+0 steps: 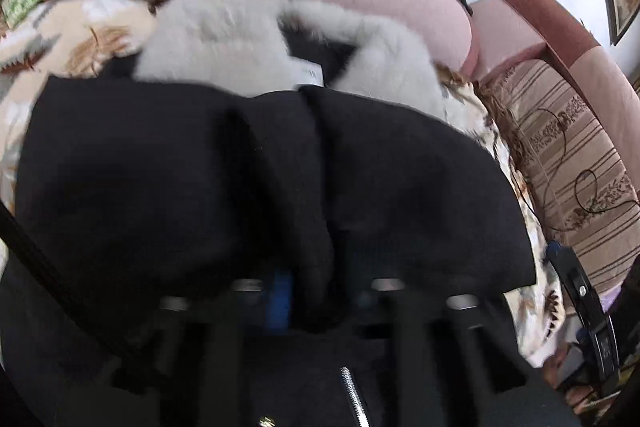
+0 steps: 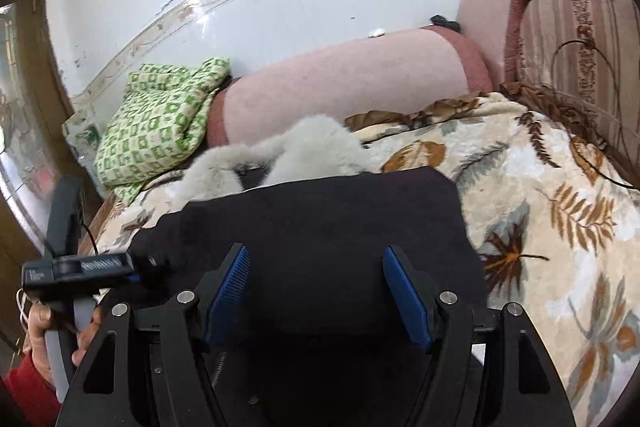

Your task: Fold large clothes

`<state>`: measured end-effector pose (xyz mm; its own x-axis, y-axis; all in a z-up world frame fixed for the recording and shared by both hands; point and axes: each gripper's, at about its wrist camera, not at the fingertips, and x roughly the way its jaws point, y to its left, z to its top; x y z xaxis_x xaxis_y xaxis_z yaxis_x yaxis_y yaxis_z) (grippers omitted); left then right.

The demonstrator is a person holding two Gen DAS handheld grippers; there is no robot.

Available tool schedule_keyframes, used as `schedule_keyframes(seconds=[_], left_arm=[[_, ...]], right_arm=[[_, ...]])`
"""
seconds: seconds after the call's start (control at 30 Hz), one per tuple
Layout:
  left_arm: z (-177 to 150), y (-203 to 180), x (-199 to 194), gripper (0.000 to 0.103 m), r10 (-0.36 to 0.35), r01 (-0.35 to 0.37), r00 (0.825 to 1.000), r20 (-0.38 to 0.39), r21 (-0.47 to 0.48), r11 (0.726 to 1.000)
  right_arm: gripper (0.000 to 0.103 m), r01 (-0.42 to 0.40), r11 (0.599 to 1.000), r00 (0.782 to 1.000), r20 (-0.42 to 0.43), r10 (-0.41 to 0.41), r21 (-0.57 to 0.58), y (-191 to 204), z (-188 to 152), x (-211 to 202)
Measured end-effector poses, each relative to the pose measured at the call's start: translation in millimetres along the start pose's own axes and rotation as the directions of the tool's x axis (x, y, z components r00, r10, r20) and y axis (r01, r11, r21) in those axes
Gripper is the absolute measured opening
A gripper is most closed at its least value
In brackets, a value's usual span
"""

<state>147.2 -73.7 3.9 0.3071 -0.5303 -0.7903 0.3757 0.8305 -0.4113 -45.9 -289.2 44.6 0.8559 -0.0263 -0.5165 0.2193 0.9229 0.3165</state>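
A black coat (image 1: 160, 167) with a pale grey fur collar (image 1: 224, 23) lies folded on a leaf-print blanket. My left gripper (image 1: 316, 291) is blurred and buried in the coat's near edge, shut on a fold of black cloth that bulges up between its fingers. In the right wrist view the same coat (image 2: 320, 219) fills the middle, collar (image 2: 316, 143) at the far end. The left gripper (image 2: 146, 263) bites the coat's left edge, held by a hand in a red sleeve. My right gripper (image 2: 318, 287) hovers over the near part of the coat, blue pads (image 2: 228, 291) wide apart, open, nothing between them.
The blanket (image 2: 540, 187) covers a sofa seat. A pink bolster (image 2: 340, 79) runs along the back and a green-patterned pillow (image 2: 160, 123) lies at the far left. A striped cushion (image 2: 580, 39) with a thin dark cable over it stands at the right.
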Motion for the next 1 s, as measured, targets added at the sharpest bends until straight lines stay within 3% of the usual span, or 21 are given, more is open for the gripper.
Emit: schedule_keyframes(seconds=[0.17, 0.27, 0.37, 0.4, 0.5, 0.6, 0.7, 0.83, 0.93, 1.0], left_arm=[[3.3, -9.3, -64.1, 0.011, 0.064, -0.073, 0.987, 0.147, 0.054, 0.996], [12.7, 14.6, -113.6, 0.012, 0.085, -0.092, 0.969, 0.234, 0.022, 0.995], [15.7, 48.2, -138.1, 0.012, 0.165, -0.166, 0.947, 0.277, -0.020, 0.986], [15.8, 56.9, -137.3, 0.012, 0.178, -0.174, 0.945, 0.274, -0.037, 0.984], [3.2, 93.0, -113.2, 0.013, 0.191, -0.176, 0.962, 0.192, -0.095, 0.980], [-11.9, 113.3, -81.8, 0.017, 0.227, -0.209, 0.962, 0.153, -0.124, 0.970], [-18.2, 123.7, -68.9, 0.024, 0.220, -0.195, 0.964, 0.153, -0.160, 0.968], [-21.6, 135.3, -59.3, 0.037, 0.200, -0.168, 0.968, 0.152, -0.199, 0.965], [-22.1, 136.3, -62.6, 0.038, 0.194, -0.159, 0.968, 0.157, -0.215, 0.964], [-22.1, 129.3, -74.9, 0.038, 0.220, -0.184, 0.958, 0.184, -0.193, 0.964]], right_arm=[[0.074, 0.021, 0.998, 1.000, 0.022, -0.022, 0.054, -14.4, 4.1, -4.1], [0.074, 0.017, 0.997, 0.999, 0.038, -0.020, 0.074, -19.0, 6.3, -8.5], [0.074, -0.001, 0.996, 0.999, 0.037, -0.002, 0.087, -17.9, 8.0, -7.1], [0.074, -0.006, 0.997, 1.000, 0.029, 0.004, 0.083, -15.4, 7.7, -3.9], [0.074, -0.007, 0.999, 1.000, -0.012, 0.007, 0.049, -3.6, 3.0, 12.0], [0.074, 0.010, 1.000, 0.998, -0.064, -0.010, -0.001, 10.6, -4.4, 33.0], [0.074, 0.039, 0.999, 0.993, -0.110, -0.043, -0.037, 18.7, -11.8, 51.0], [0.074, 0.104, 0.989, 0.971, -0.206, -0.123, -0.102, 22.3, -26.9, 83.9], [0.081, 0.139, 0.982, 0.960, -0.225, -0.165, -0.130, 22.1, -32.5, 96.7], [0.086, 0.169, 0.975, 0.952, -0.233, -0.200, -0.143, 20.9, -33.9, 100.3]])
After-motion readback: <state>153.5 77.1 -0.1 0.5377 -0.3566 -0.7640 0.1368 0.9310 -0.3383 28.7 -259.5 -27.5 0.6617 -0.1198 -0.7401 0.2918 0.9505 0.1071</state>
